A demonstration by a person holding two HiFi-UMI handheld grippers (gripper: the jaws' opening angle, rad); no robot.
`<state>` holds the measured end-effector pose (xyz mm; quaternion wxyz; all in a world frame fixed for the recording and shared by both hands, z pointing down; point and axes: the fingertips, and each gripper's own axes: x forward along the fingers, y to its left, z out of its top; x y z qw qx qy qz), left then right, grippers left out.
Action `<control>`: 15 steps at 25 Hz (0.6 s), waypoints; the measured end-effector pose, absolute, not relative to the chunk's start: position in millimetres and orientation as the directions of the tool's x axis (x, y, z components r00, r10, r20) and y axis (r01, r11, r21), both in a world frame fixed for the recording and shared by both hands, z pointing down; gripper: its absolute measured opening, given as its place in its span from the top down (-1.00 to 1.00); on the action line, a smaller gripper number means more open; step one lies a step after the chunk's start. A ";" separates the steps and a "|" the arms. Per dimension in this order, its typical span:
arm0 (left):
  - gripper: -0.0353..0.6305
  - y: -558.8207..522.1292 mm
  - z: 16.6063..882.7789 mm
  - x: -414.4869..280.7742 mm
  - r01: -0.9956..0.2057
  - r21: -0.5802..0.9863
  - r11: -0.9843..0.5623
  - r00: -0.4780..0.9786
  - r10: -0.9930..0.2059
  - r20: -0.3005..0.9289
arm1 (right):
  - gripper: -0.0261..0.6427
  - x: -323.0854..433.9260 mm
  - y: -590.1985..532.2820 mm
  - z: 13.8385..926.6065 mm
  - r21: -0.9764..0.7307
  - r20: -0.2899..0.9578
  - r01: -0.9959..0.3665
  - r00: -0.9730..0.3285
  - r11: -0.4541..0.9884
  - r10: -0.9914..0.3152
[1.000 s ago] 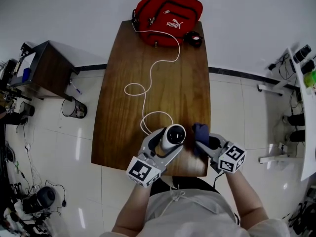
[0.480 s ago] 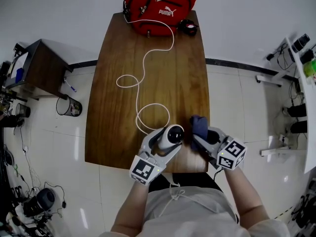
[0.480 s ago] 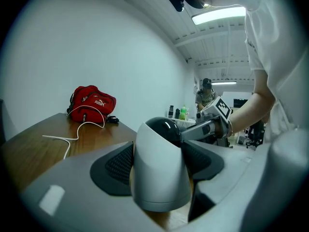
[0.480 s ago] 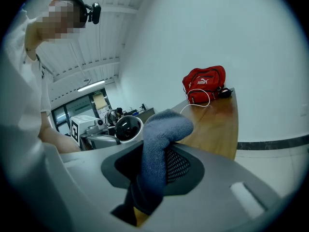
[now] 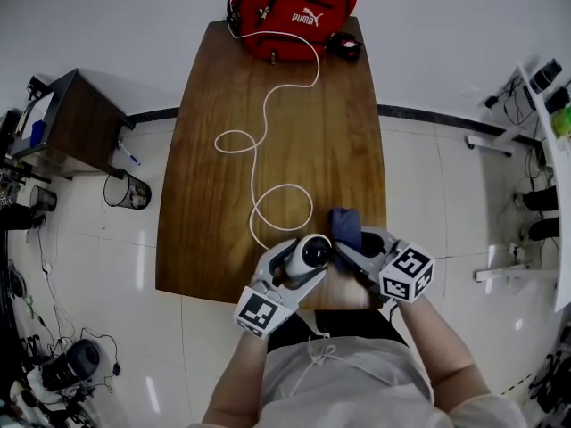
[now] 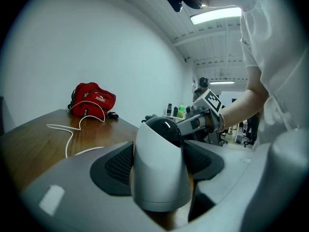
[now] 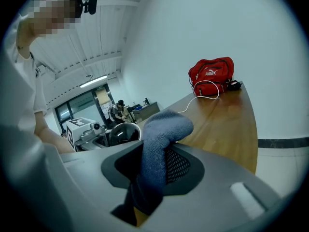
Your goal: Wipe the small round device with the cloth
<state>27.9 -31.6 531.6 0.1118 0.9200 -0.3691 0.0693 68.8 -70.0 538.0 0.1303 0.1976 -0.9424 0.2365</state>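
Observation:
The small round device [image 5: 309,251] is white with a black dome face [image 6: 164,128]. My left gripper [image 5: 303,259] is shut on its white body [image 6: 157,170] and holds it above the near edge of the wooden table [image 5: 232,194]. A dark blue cloth [image 5: 344,226] is pinched in my right gripper [image 5: 350,242], which is shut on it. In the right gripper view the cloth [image 7: 157,151] stands up between the jaws beside the device's dome [image 7: 123,133]. The cloth sits just right of the dome, close to it; I cannot tell if they touch.
A white cable [image 5: 259,141] snakes along the table from the device to a red bag [image 5: 293,9] at the far end. A small black object [image 5: 346,48] lies beside the bag. A side cabinet [image 5: 76,123] and a wire bin [image 5: 128,191] stand left of the table.
My right gripper has carried the cloth left, closer to the device's dome. The left gripper still holds the device in about the same place; the head view shifted slightly.

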 end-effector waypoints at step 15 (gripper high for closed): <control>-0.13 -1.9 553.3 11.3 -0.661 0.130 -0.739 0.739 -0.611 0.284 | 0.58 39.0 -51.4 544.3 -0.430 0.350 -0.419 -0.894 0.799 -0.280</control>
